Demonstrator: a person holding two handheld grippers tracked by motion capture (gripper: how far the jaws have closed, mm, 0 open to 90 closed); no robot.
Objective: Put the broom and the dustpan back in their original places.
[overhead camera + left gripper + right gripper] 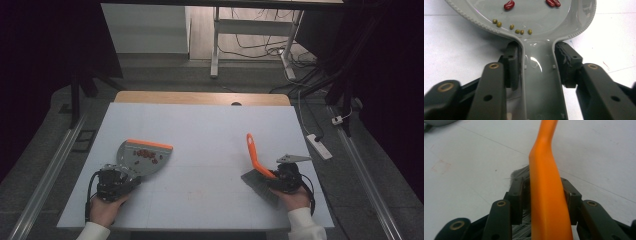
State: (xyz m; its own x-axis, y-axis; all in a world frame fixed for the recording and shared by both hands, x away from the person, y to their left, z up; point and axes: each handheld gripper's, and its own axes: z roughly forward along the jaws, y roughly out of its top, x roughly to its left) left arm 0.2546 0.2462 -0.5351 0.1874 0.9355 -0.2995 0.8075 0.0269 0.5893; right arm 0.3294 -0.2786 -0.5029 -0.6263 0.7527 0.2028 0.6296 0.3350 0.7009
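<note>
At near table edge: left gripper point(116, 181) released beside dustpan point(145, 155); right gripper point(285, 176) released beside brush point(257, 162).

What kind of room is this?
Probably a lab or workshop: a white worktable stands on rails, loose black cables lie on the floor, and a white power strip lies beside it.

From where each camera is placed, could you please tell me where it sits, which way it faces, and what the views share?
High view: above the person's side, looking forward and down on the white table; both hands show, with the left gripper and right gripper.
Left gripper view: rides the left gripper, looking along the grey dustpan with its beans; its black jaws flank the handle.
Right gripper view: rides the right gripper, looking along the orange brush.
Shared: dustpan and brush also appear from above.
</note>
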